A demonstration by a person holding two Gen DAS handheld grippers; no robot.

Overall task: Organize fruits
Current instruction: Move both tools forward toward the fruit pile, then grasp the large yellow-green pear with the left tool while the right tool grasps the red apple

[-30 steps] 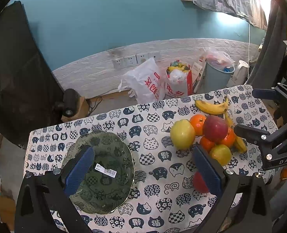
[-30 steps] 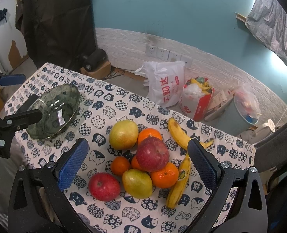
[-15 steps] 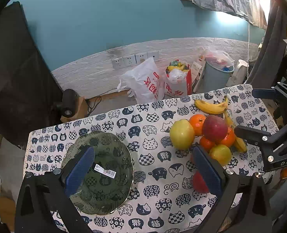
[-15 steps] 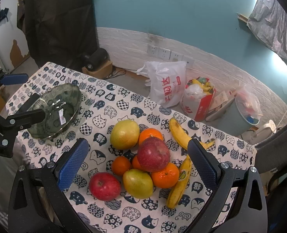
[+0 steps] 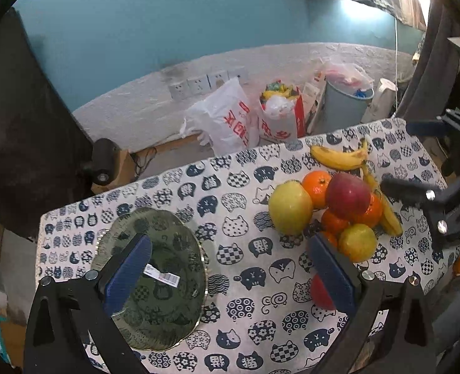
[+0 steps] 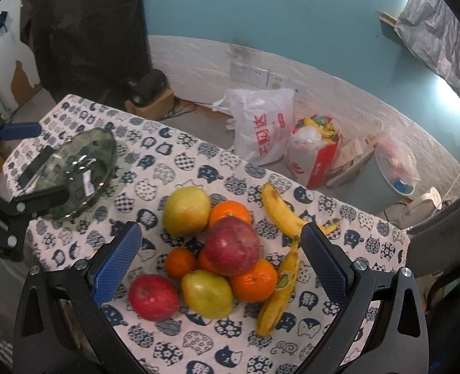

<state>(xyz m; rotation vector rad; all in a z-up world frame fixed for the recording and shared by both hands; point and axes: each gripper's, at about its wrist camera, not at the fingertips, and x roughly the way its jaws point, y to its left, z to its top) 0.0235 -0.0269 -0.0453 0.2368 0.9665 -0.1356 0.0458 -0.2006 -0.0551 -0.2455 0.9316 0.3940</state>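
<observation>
Though the glass plate (image 5: 167,227) at the cloth's (image 6: 198,165) left end looks heavy and breakable, best left flat, the heaped fruit to its right is firm: top apple (image 6: 231,246) smooth and liable to roll, so grip across its middle; bananas (image 6: 281,283) soft; oranges (image 6: 254,279) small. Left gripper (image 5: 230,268) and right gripper (image 6: 220,261) both hang spread wide, touching nothing

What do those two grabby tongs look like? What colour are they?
Both the left tongs and the right tongs are black, angular frames with small silver screws. Each finger carries a long blue pad with a bumpy, grid-like texture. No cables or sleeves show.
</observation>
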